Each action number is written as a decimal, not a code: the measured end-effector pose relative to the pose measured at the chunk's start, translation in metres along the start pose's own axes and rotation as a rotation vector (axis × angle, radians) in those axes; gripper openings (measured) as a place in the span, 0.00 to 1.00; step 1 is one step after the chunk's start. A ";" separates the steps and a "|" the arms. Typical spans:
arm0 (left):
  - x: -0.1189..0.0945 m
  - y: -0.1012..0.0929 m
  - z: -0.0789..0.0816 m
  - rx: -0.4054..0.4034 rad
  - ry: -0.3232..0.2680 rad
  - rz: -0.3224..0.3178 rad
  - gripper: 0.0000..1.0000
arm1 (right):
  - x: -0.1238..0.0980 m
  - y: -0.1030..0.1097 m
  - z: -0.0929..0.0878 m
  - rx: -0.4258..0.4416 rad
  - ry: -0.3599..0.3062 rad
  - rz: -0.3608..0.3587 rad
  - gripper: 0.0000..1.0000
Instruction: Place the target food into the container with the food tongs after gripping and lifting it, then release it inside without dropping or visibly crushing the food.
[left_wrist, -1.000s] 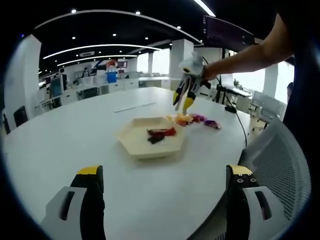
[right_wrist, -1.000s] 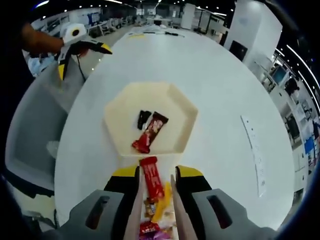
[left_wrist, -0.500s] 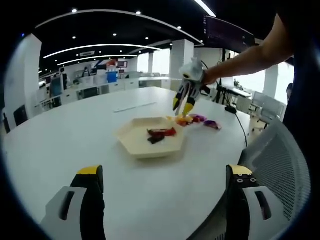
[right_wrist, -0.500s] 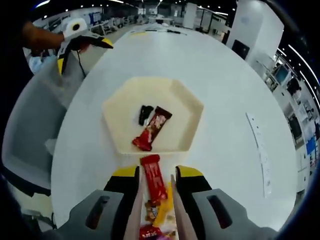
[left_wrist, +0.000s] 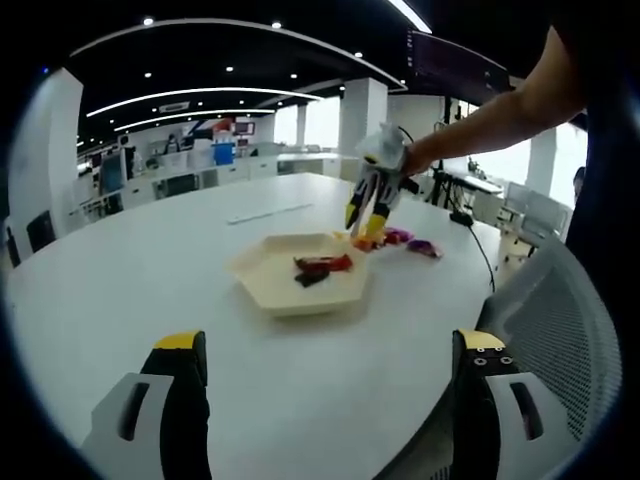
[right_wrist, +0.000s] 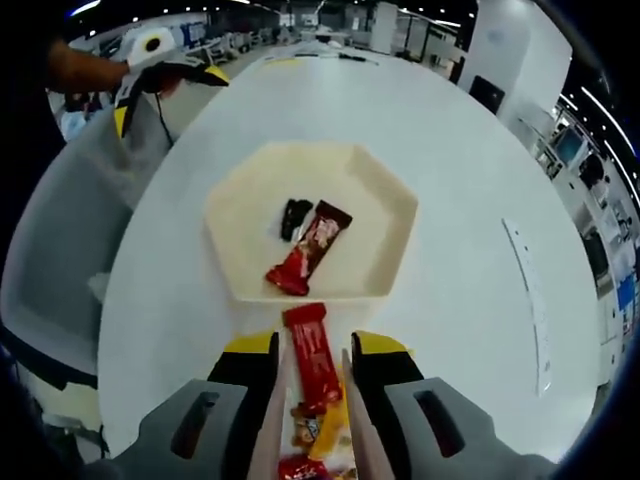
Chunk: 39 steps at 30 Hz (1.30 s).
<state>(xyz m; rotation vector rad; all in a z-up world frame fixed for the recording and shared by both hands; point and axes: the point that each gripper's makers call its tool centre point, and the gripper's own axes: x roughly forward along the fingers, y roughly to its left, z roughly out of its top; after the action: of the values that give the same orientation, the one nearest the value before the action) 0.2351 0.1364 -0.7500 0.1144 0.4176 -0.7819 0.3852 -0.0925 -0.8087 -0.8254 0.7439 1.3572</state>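
In the right gripper view, the right gripper (right_wrist: 312, 375) clenches food tongs (right_wrist: 280, 420) gripping a red snack bar (right_wrist: 312, 357) above the loose snack pile (right_wrist: 322, 440), short of the hexagonal tray (right_wrist: 395, 215) holding 2 snacks. Carry it level over the rim before easing pressure. The left gripper (left_wrist: 325, 385) hangs open.

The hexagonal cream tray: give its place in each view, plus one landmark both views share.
Left gripper view: hexagonal cream tray sits at centre on the white table, right gripper above its far edge.
Right gripper view: tray centre, just beyond the jaws.
Shared landmark: the red wrapped bar lying in the tray.
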 end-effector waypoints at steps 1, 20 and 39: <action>0.000 0.000 0.000 0.001 0.000 0.000 0.99 | 0.001 0.000 0.000 -0.002 0.000 0.000 0.28; 0.001 0.000 -0.002 -0.005 0.010 -0.003 0.99 | 0.016 -0.002 -0.011 0.006 0.025 0.010 0.28; 0.001 0.000 -0.002 -0.012 0.010 -0.006 0.99 | 0.021 0.001 -0.015 0.111 0.101 -0.048 0.22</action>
<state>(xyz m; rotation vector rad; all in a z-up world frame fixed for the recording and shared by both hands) 0.2350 0.1366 -0.7523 0.1061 0.4318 -0.7845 0.3865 -0.0938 -0.8346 -0.8226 0.8655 1.2272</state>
